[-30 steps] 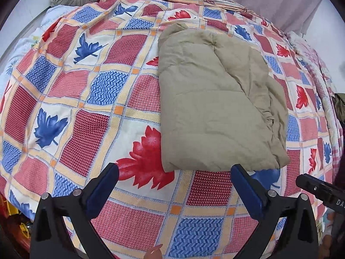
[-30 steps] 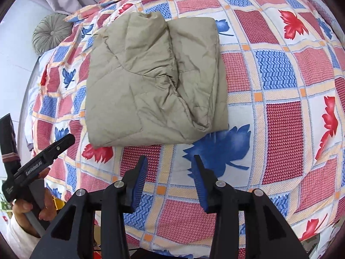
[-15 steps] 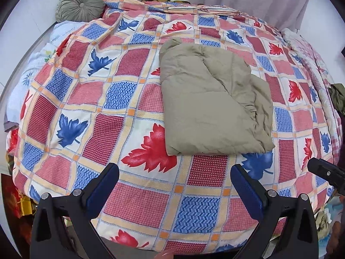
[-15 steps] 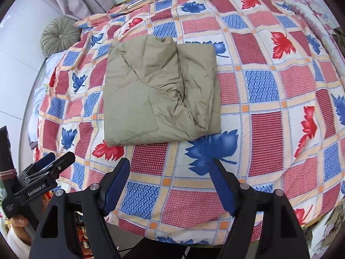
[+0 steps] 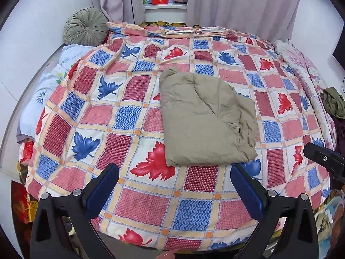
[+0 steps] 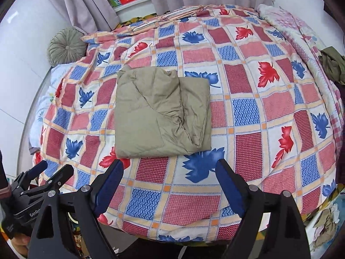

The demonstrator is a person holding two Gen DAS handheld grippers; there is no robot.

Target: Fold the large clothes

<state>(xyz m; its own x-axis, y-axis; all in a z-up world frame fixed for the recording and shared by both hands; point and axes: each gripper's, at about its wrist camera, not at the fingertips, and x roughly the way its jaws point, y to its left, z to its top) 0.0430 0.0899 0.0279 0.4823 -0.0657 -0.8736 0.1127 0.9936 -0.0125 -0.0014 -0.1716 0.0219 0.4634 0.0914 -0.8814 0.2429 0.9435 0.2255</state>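
A puffy, quilted khaki garment [image 5: 204, 123] lies folded into a compact, roughly square bundle near the middle of a bed covered by a red, blue and cream leaf-patterned checked quilt [image 5: 86, 116]; judged from this, the folding of this piece appears finished, while a crumpled olive cloth [image 6: 332, 64] at the bed's far right edge may remain. The left claw [image 5: 174, 185] and the right claw [image 6: 170, 179] hang above the near edge of the bed, angled downward, well apart from the bundle. Both are spread wide and empty, the right one's jaws having just been opening with nothing between them.
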